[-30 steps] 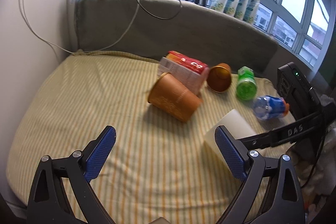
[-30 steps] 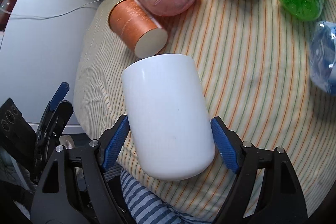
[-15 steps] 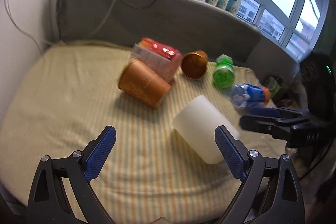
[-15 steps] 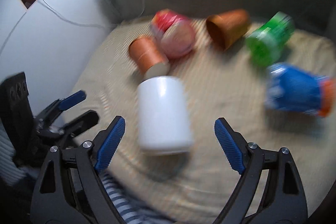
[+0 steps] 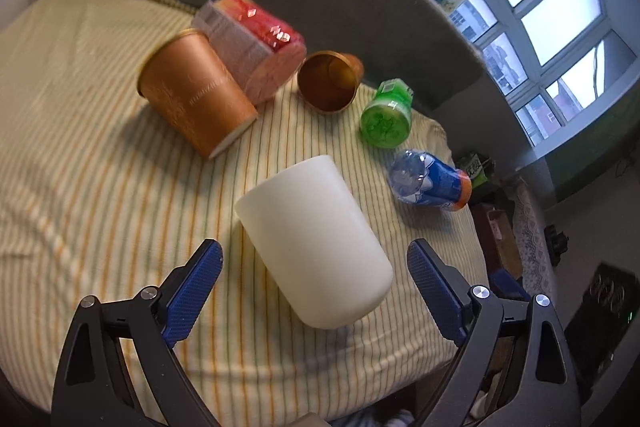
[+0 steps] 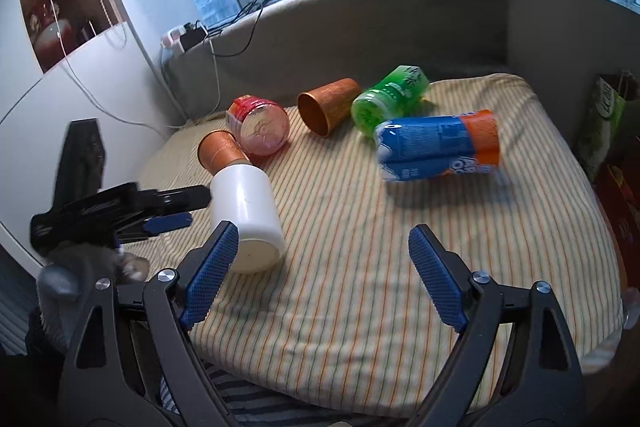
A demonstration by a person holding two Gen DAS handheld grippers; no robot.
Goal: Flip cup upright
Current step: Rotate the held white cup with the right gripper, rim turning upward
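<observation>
A white cup (image 5: 316, 239) lies on its side on the striped cushion, its closed base toward my left gripper. It also shows in the right wrist view (image 6: 246, 215), left of centre. My left gripper (image 5: 314, 291) is open and straddles the cup's base end without touching it. My right gripper (image 6: 324, 273) is open and empty, drawn back to the right of the cup. The left gripper (image 6: 168, 211) shows in the right wrist view as a dark shape just left of the cup.
On the cushion (image 5: 80, 187) lie a large copper cup (image 5: 196, 99), a small copper cup (image 5: 330, 81), a red-lidded pack (image 5: 256, 43), a green bottle (image 5: 386, 115) and a blue-orange pack (image 5: 428, 183). A grey padded back (image 6: 400, 27) runs behind, under windows.
My right gripper has let go of the white cup and pulled back to the right. My left gripper has moved in around the cup's base end.
</observation>
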